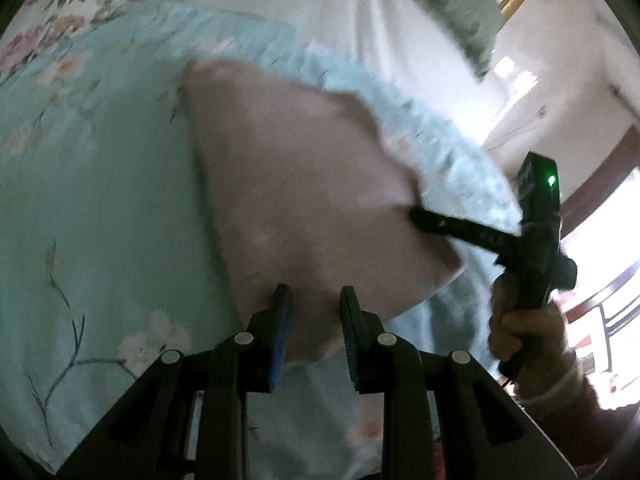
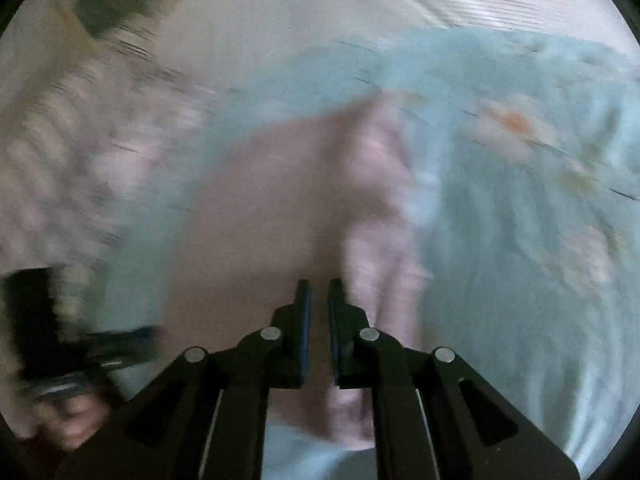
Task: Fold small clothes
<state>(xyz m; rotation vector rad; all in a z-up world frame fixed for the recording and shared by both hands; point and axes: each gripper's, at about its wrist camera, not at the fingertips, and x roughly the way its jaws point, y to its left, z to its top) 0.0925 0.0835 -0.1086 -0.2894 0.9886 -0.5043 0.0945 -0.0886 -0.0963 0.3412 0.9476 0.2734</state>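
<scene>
A small pink garment (image 1: pixel 304 184) hangs partly lifted over a light blue floral bedsheet (image 1: pixel 80 200). My left gripper (image 1: pixel 315 304) is at the garment's near edge, with pink cloth filling the narrow gap between its fingers. My right gripper (image 1: pixel 416 216), held by a hand (image 1: pixel 516 332), comes in from the right and pinches the garment's right side, where creases meet at its tips. The right wrist view is blurred. There the right gripper (image 2: pixel 319 292) is nearly closed on the pink garment (image 2: pixel 280 208), and the left gripper (image 2: pixel 120 344) shows at the lower left.
White bedding (image 1: pixel 320 12) lies beyond the blue sheet, with a green cloth (image 1: pixel 452 12) at its far right. To the right are a pale wall (image 1: pixel 560 92), a bright opening and a dark railing (image 1: pixel 608 320).
</scene>
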